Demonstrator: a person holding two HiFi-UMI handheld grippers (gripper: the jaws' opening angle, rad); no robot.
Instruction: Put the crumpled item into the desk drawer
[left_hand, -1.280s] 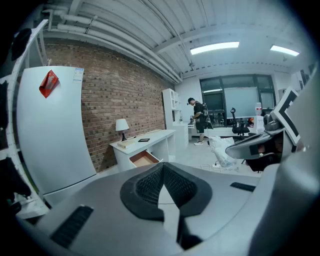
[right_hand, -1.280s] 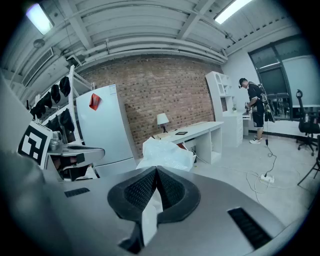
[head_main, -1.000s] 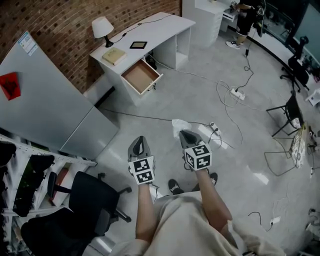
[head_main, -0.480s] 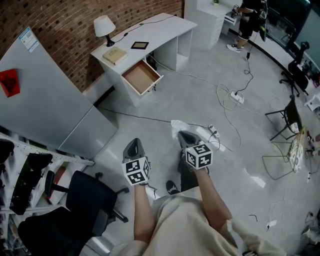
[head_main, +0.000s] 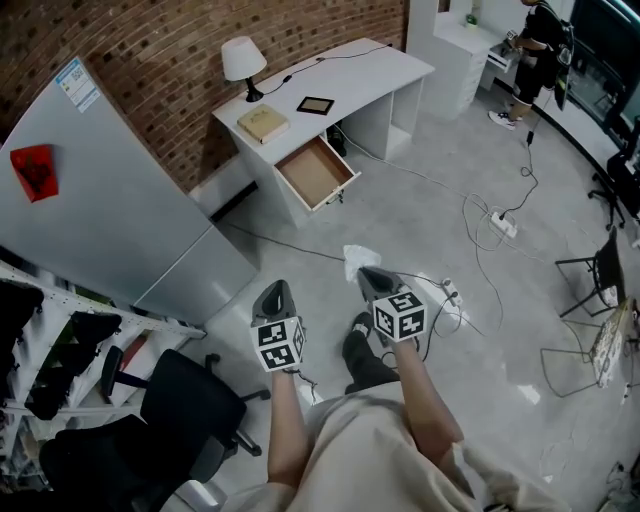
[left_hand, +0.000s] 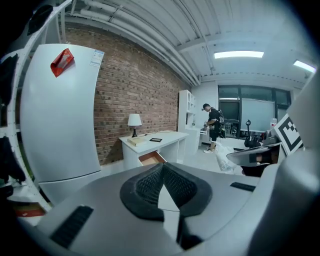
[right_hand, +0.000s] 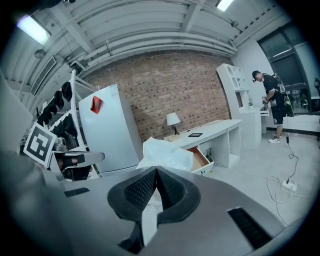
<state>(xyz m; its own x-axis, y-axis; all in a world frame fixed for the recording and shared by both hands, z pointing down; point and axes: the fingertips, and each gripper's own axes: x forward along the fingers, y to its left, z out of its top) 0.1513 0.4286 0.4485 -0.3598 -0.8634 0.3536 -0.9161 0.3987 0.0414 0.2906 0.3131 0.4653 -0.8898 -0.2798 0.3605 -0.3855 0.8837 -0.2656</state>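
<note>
- Head view: looks steeply down on the left gripper and the right gripper, held out side by side over grey floor, marker cubes facing up.
- On the right gripper: jaws pressed together on a fold of the crumpled item, a thin white wad.
- Bulk of the crumpled item bunched just past the right gripper's tips, billowing above them in the right gripper view.
- On the left gripper: jaws together, nothing between them; level with the right gripper and just to its left, not touching it.
- Desk drawer pulled out, brown inside, well ahead of both grippers; in the right gripper view, partly hidden behind the crumpled item, showing just right of it.
- White desk beyond the drawer, farther ahead of the grippers, carrying a lamp, a book and a dark tablet.
- Pale refrigerator off to the left of the left gripper; black office chair behind and left of it.
- Power strip with loose cables on the floor, ahead and to the right of the right gripper.
- Far ahead and right of both grippers: a person standing.
</note>
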